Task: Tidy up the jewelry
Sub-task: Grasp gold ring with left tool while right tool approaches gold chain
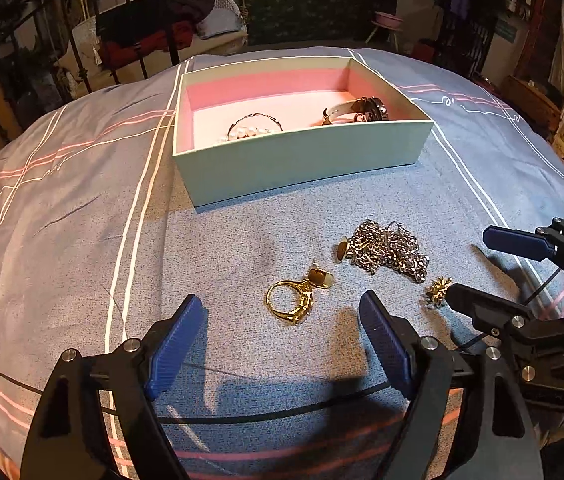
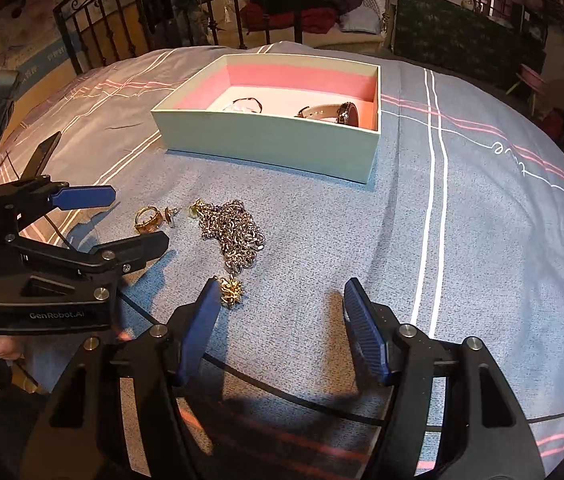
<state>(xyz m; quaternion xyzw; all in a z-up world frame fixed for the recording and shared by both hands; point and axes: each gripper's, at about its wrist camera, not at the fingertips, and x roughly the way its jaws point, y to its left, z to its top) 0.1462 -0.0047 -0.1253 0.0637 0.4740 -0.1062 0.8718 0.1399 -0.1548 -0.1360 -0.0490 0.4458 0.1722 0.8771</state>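
We are looking down at a bed covered by a grey-blue sheet (image 1: 82,200) with white and pink stripes; a pale green box (image 1: 301,160) with a pink lining sits toward its far side, already holding a pearl bracelet (image 1: 254,128) and a watch (image 1: 361,110).

The loose jewelry lies on the sheet in front of the box: a gold ring (image 1: 289,300), a small square earring (image 1: 319,277) just beside it, a heap of silver chain (image 1: 387,250), and a spiky gold charm (image 1: 437,290).

Our left claw (image 1: 282,320) is spread with nothing between its blue pads, the ring lying just ahead of it; our right claw (image 2: 278,312) is also spread and empty, its left pad just beside the charm.

We judge every piece light and hard; the ring is stiff and slippery, best pinched across its band; the chain is limp and likely to trail or snag (take it at the thickest bunch); the charm's spikes look delicate.

Writing: "GenRobot.AI" is printed on the left claw's body; the sheet carries cursive stitching we cannot read.
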